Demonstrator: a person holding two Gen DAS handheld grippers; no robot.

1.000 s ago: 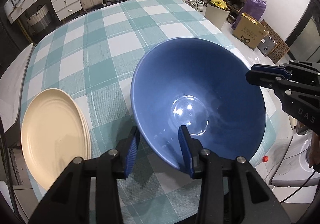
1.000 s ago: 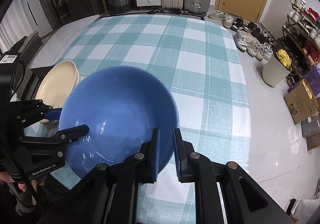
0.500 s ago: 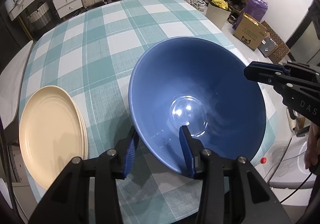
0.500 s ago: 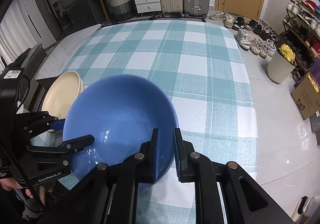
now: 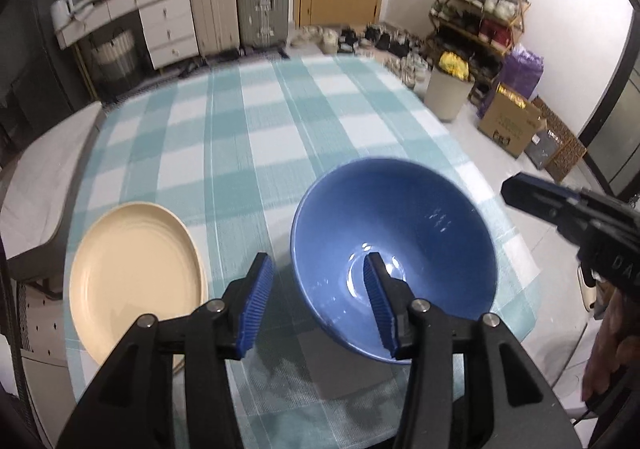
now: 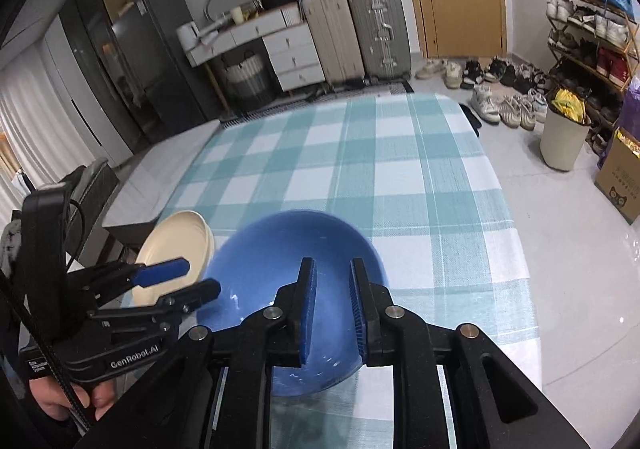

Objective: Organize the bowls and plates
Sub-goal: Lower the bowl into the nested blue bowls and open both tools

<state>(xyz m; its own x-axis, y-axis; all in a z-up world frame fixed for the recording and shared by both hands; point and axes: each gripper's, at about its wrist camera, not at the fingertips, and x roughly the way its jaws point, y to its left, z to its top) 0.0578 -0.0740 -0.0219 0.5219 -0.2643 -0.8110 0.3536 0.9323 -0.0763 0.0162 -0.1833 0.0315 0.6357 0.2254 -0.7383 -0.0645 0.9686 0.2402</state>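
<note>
Blue bowl on the checked table, both tongs loosening over its rim

The table (image 5: 280,137) in its teal-and-white cloth carries the blue bowl (image 5: 420,225) near its front edge, with the cream plate (image 5: 132,269) just beside it. The left gripper (image 5: 316,299) straddles the bowl's near wall, jaws apart and opening. The right gripper (image 6: 332,309) stands over the bowl, jaws narrowly apart and opening, pads clear of the rim.

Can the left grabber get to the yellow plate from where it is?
Probably yes. The cream plate lies flat on the checked tablecloth just beside the left gripper, with nothing between them. Its jaws are opening and straddle the blue bowl rim, so they must come off that first.
</note>
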